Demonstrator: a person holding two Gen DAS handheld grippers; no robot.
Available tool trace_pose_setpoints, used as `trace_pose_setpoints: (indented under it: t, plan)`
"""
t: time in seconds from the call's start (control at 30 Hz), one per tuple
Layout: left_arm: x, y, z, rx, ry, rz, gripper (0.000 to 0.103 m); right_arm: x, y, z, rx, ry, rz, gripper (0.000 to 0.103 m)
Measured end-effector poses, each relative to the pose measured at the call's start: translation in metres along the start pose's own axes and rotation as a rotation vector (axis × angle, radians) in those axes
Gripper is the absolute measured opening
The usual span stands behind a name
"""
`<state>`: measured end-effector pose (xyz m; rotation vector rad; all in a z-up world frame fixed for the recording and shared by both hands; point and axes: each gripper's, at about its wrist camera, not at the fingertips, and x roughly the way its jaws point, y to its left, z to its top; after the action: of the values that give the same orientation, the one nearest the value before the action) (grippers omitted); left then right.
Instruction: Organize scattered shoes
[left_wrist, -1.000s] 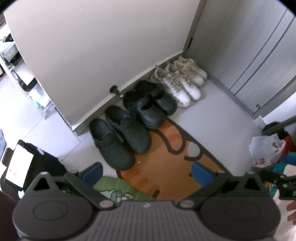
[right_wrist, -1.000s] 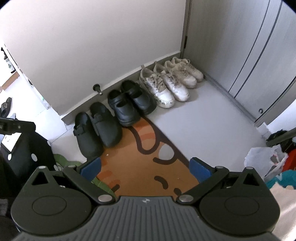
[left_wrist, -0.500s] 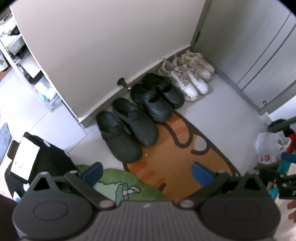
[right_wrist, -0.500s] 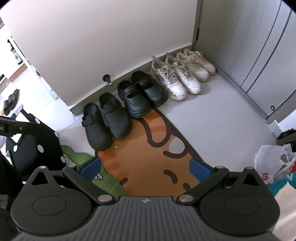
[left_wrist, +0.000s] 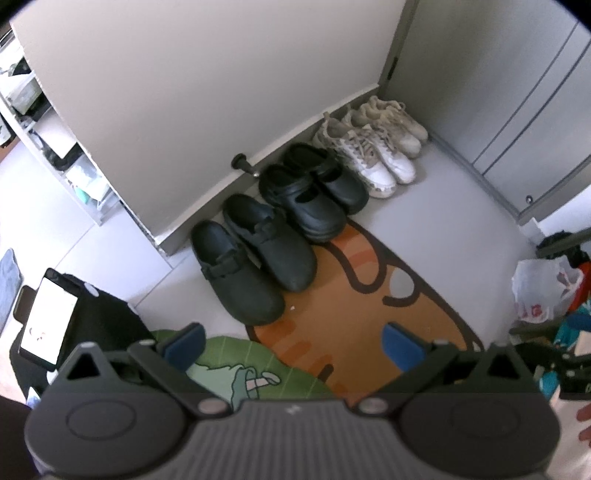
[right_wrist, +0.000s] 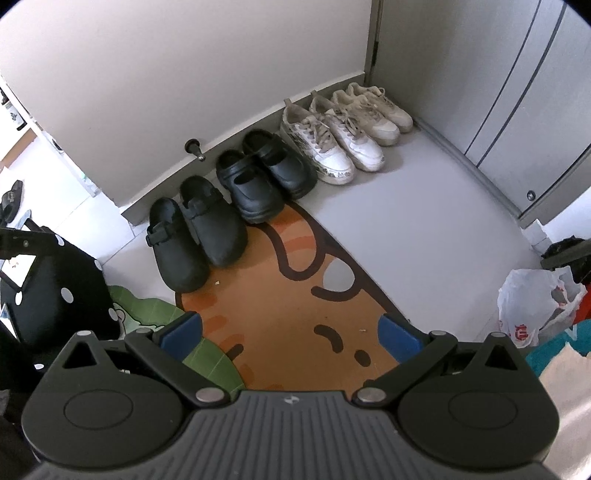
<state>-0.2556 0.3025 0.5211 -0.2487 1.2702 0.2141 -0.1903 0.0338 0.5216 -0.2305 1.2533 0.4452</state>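
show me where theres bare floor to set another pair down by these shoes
The widest free patch is the grey floor between the white sneakers, the orange cat mat and the cabinet doors. The mat itself is mostly bare too. Along the wall it is crowded: black clogs, black strapped shoes and sneakers sit side by side.

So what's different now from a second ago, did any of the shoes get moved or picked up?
No shoe moved. Both tools, left and right, pulled back and up from the row, so more floor shows. Both are open and empty as before. The black clogs, black strap shoes and white sneakers stay lined up along the wall, by the orange mat.
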Motion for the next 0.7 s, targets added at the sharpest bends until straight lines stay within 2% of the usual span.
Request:
trace_pose_setpoints:
  t: [0.7]
  plan:
    - [0.006, -0.007, -0.009, 0.018, 0.042, 0.005, 0.103, 0.006, -0.014, -0.017, 0.03, 0.014, -0.011, 0.103]
